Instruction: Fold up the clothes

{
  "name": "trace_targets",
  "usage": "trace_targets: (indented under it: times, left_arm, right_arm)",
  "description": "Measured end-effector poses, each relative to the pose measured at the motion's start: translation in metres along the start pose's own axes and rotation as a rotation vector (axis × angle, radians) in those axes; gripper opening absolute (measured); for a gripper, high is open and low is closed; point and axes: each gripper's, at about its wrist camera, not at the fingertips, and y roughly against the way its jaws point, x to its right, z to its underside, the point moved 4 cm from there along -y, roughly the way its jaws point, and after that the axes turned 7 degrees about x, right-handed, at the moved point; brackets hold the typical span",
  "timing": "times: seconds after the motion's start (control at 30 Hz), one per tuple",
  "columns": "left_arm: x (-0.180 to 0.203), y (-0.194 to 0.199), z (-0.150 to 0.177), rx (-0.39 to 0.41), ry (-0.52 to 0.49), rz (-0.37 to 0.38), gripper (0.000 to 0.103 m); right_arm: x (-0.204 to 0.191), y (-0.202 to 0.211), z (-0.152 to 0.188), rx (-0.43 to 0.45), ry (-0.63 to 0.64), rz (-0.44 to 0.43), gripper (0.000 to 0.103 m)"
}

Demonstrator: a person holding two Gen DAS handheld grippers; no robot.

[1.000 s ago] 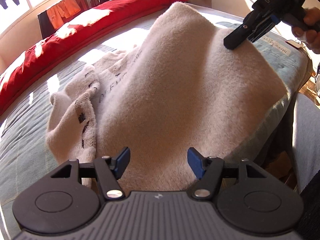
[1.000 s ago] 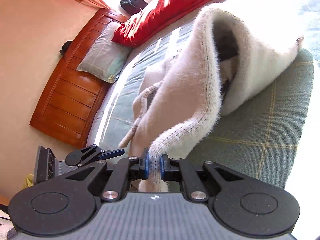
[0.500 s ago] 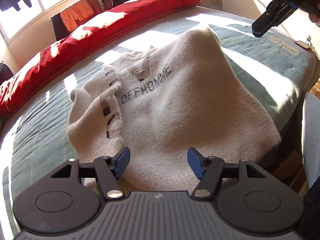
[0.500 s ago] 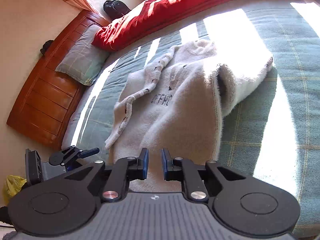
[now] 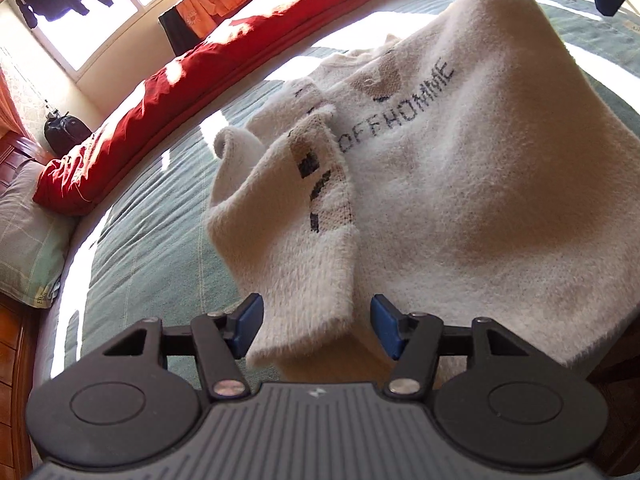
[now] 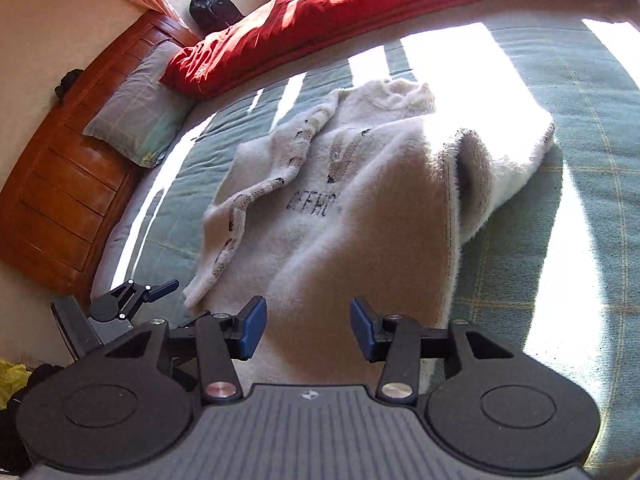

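This is a bedroom in a home. A bed [image 6: 580, 128] with a green checked cover meets a wooden headboard [image 6: 60, 184], with a pillow [image 6: 136, 116] and a red duvet [image 6: 360, 12] on it. Clothes [image 5: 212, 0] hang by the sunlit window [image 5: 132, 0].

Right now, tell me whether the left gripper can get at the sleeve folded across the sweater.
Probably yes. The left gripper is open, and the sleeve's cuff end lies right between its fingers, with nothing over it. The right gripper sits clear of it, farther along the sweater.
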Motion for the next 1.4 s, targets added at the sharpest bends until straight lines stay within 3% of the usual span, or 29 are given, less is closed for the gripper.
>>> trace_targets:
  times: [0.07,0.33,0.83,0.93,1.03,1.1,1.17,1.27,1.4]
  left_arm:
    - [-0.012,-0.006,0.001,-0.024,0.049,-0.014,0.006]
    - [-0.088,0.002,-0.014,0.029,0.171,-0.125,0.005]
    - [-0.234,-0.028,-0.038,0.053,0.403,-0.366,0.001]
    - [-0.247,-0.037,-0.034,0.047,0.46,-0.303,0.003]
    - [-0.225,-0.032,-0.034,0.107,0.435,-0.148,0.012]
    - [-0.191,-0.03,-0.035,0.12,0.329,-0.027,0.04]
    - [-0.161,-0.029,-0.035,0.121,0.244,0.048,0.05]
    - [-0.123,-0.026,-0.032,0.096,0.204,0.176,0.052]
    - [-0.08,-0.019,-0.024,0.061,0.165,0.26,0.056]
  right_arm:
    - [0.001,-0.005,-0.001,-0.001,-0.012,-0.007,0.052]
    - [0.004,-0.018,-0.008,0.003,-0.045,-0.028,0.052]
    - [0.011,-0.022,-0.008,-0.002,-0.034,0.01,0.055]
    - [0.012,-0.023,-0.006,-0.01,-0.027,0.021,0.055]
    - [0.011,-0.026,-0.004,-0.014,-0.026,0.014,0.056]
    - [0.011,-0.028,-0.002,-0.019,-0.027,0.01,0.058]
    - [0.011,-0.032,-0.002,-0.025,-0.032,0.011,0.058]
    - [0.01,-0.036,-0.001,-0.031,-0.04,0.008,0.058]
    - [0.011,-0.039,0.003,-0.041,-0.041,0.006,0.058]
